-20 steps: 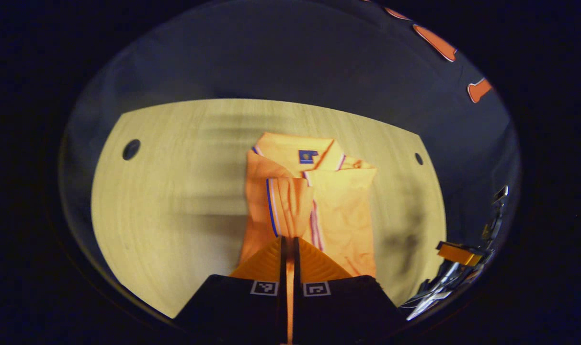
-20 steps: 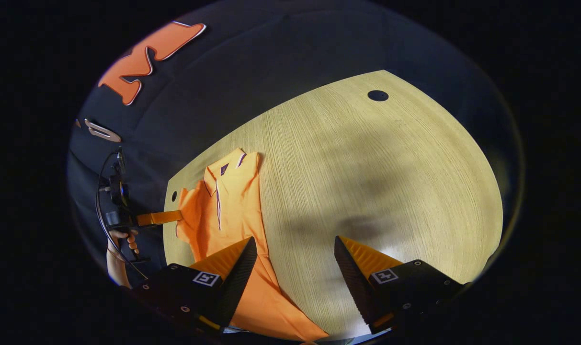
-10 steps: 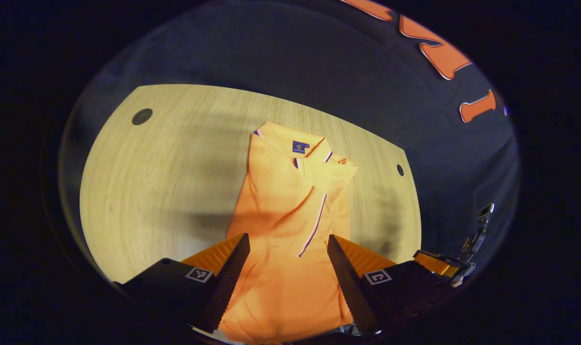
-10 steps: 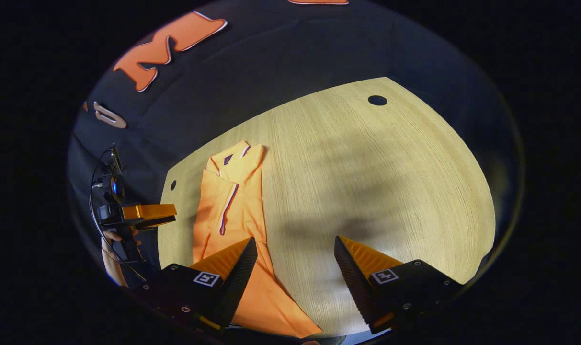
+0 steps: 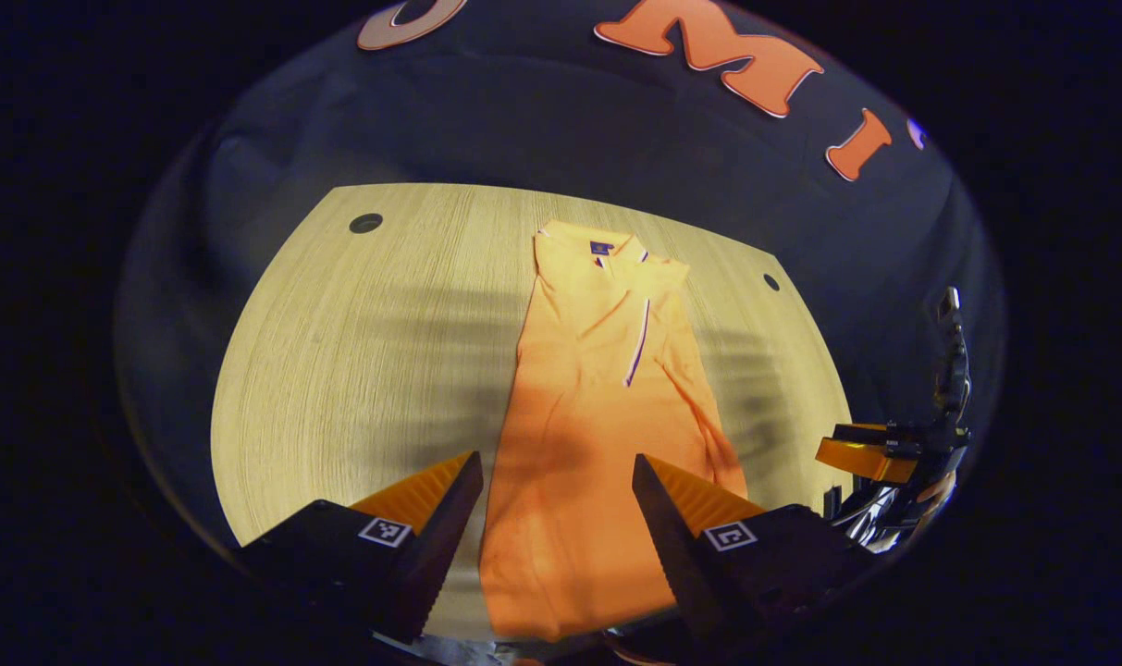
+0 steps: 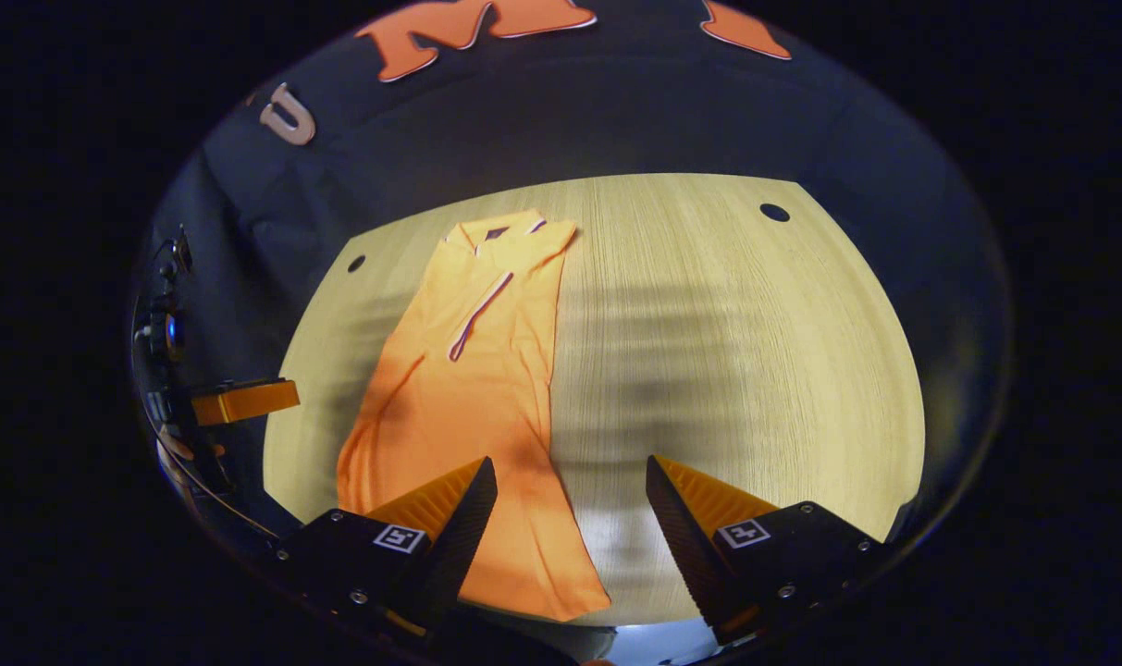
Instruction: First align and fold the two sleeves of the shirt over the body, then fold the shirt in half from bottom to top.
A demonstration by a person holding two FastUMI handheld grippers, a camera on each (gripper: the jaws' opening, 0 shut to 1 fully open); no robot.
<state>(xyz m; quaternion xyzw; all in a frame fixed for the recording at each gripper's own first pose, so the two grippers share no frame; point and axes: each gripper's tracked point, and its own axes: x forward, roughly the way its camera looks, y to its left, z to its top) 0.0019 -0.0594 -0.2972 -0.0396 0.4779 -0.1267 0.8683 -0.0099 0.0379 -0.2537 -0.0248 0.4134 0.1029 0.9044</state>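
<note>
The left gripper (image 5: 557, 476) hangs over the shirt's hem, jaws released. The orange shirt (image 5: 597, 407) lies flat on the wooden surface (image 5: 357, 351) — sleeves folded in, collar far. The right gripper (image 6: 572, 481) hovers beside its edge, jaws released.

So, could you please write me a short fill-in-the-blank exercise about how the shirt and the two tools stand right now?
1. The orange polo shirt lies on the ____ table.
2. Its collar points toward the booth's ____.
3. The left tool has its jaws ____.
4. The right tool holds ____.

Missing words: wooden; wall; open; nothing
</note>
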